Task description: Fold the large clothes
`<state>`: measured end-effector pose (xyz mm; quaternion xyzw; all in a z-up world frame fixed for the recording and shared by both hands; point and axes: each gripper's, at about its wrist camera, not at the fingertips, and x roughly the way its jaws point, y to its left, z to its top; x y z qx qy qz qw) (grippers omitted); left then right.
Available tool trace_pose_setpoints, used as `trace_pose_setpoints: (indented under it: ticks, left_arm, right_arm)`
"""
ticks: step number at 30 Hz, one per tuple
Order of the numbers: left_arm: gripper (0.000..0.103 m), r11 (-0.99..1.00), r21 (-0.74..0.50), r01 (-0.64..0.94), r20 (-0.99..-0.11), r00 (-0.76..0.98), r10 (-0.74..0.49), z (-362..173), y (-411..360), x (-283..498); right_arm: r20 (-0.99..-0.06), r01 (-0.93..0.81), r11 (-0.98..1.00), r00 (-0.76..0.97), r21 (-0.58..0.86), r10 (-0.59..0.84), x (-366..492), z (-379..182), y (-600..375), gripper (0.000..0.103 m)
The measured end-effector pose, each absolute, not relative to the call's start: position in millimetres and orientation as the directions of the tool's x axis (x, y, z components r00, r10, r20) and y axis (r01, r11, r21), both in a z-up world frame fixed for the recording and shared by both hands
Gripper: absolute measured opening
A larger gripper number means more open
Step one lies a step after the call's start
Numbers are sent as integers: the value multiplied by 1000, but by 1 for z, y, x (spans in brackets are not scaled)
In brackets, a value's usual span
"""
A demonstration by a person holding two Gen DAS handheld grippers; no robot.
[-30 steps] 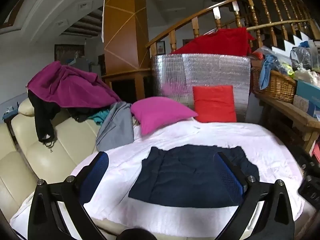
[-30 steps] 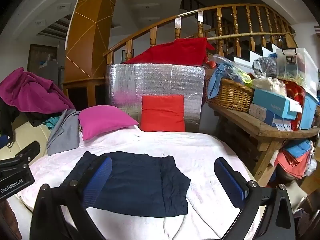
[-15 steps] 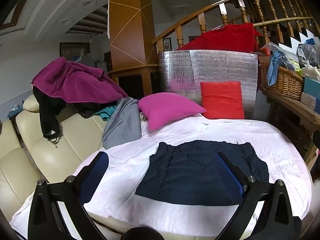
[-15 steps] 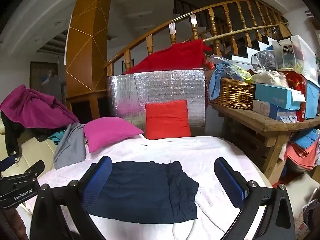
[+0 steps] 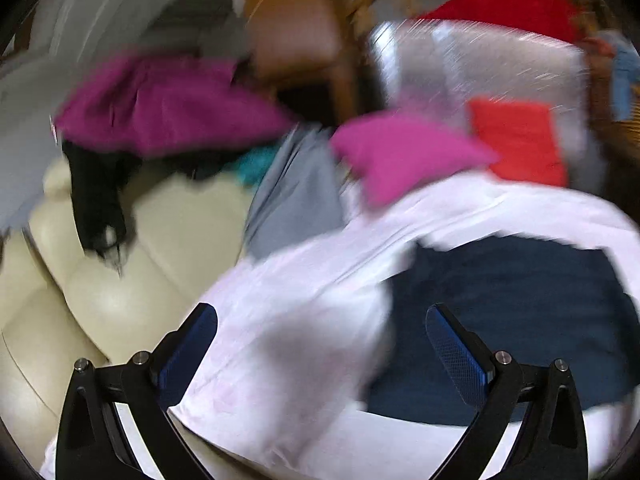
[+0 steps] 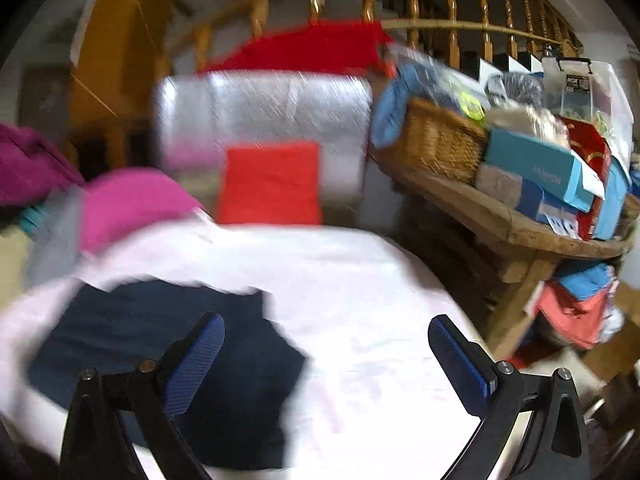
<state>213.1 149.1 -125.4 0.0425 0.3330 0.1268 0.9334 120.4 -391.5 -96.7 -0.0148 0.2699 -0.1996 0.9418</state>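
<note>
- Both views are pretty smeared with motion blur, so fine detail is lost.
- Biggest thing is the white sheet (image 5: 304,312) covering the round surface across the lower half of both frames; in the right wrist view (image 6: 380,300) it fills the lower centre.
- Cream leather sofa (image 5: 120,280) takes the lower left of the left wrist view, just beside the sheet's edge.
- The navy garment (image 5: 520,320) lies flat on the sheet, lower right in the left view and lower left in the right view (image 6: 160,340). Looks like a folded rectangle, edges too blurry to say more.
- Silver foil panel (image 6: 264,116) stands upright at the back, with a red cloth (image 6: 312,48) draped over the wooden railing (image 6: 460,24) above it.
- Wooden bench (image 6: 500,216) at right, loaded with a wicker basket (image 6: 440,140) and blue boxes (image 6: 536,168).
- Magenta jacket (image 5: 160,108) heaped on the sofa back, upper left; a grey garment (image 5: 292,196) hangs next to it.
- Pink cushion (image 5: 400,152) and red cushion (image 5: 520,140) sit at the far edge of the sheet.
- Left gripper (image 5: 320,340) hovers over bare sheet, right finger in front of the garment's left edge, fingers spread wide, holding nothing.
- Right gripper (image 6: 324,352) is spread wide too, empty, with its left finger (image 6: 196,356) over the garment.
</note>
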Motion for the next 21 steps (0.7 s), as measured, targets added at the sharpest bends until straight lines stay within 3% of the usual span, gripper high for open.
trace_pose_setpoints:
  ticks: [4,10,16,21]
  left_arm:
    - [103,906,113,-407,-681,632,369,-184,231,290]
    - [103,778,191,-598,-726,448,522,-262,305,382]
    - [103,680,65,-730,-821,348,453,-327,335,419]
    - [103,643,-38,-765,-826,386,410,-330,336,402]
  right_arm:
    - [-626,421,893,657,-158,-420,191,-168,-462,103]
    - [-704,518,846,554,-127,-445,267,-242,-548,103]
    - [-785,587,803,446,-107,-431,294,-290,-594,103]
    - [-804,603,794,432,-80,-409,295,-294,-599,103]
